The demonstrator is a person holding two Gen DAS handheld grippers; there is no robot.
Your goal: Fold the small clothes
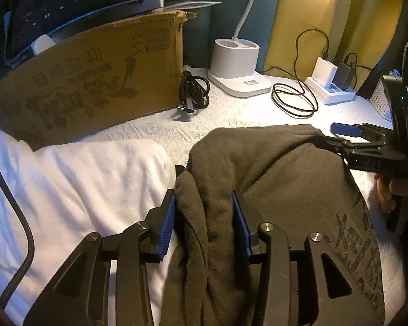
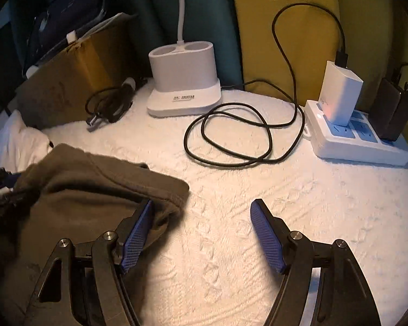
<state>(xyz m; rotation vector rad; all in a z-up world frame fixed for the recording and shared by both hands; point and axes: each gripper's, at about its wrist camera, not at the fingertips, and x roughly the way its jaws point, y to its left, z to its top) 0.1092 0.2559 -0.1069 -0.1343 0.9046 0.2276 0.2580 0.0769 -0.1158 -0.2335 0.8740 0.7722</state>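
Observation:
A dark olive garment (image 1: 272, 168) with a grey print lies bunched on the white textured tablecloth (image 1: 231, 119). In the left wrist view my left gripper (image 1: 202, 194) straddles a raised fold of it; the blue pads stand a little apart, with the fold loose between them. My right gripper (image 1: 337, 135) hovers at the garment's far right corner, a hand (image 1: 394, 190) holding it. Seen from the right wrist, that gripper (image 2: 202, 203) is wide open over bare cloth, and its left pad (image 2: 138, 233) rests beside the garment's edge (image 2: 95, 184).
A folded white garment (image 1: 81, 179) lies left of the olive one. Behind stand a cardboard box (image 1: 89, 81), a bundled cable (image 1: 193, 92), a white lamp base (image 1: 236, 65), a looped black cable (image 2: 231, 135) and a power strip with chargers (image 2: 359, 138).

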